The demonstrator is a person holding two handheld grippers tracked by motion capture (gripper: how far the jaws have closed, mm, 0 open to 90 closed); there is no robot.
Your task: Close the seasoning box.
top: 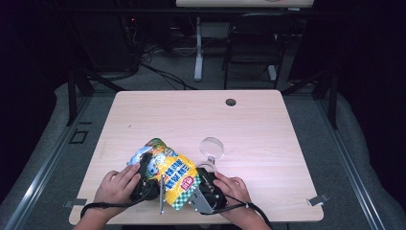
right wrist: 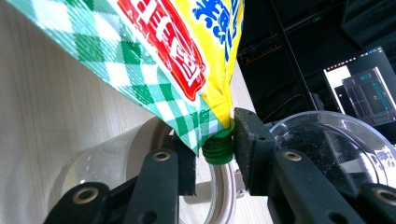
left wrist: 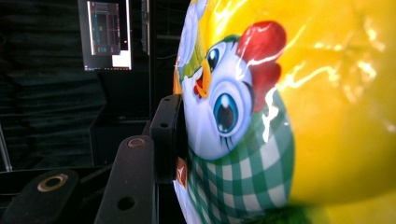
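Note:
A yellow spouted pouch [top: 168, 173] with a cartoon chicken and green check is held tilted over the near edge of the table. My left gripper [top: 149, 173] is shut on the pouch's chicken end; one black finger [left wrist: 169, 133] presses its side, and the pouch [left wrist: 289, 121] hides the other. My right gripper [top: 202, 171] is shut on the green screw cap [right wrist: 218, 150] at the pouch's lower corner [right wrist: 177, 70], a jaw on each side. A clear cup [top: 212, 146] sits just beyond the right gripper, and its clear wall [right wrist: 105, 163] lies under the cap.
The light wooden table [top: 268, 143] has a cable hole [top: 231, 102] near its far edge. A dark chair [top: 253, 43] and a table leg [top: 198, 52] stand on the floor beyond. A hand grips each gripper at the front edge.

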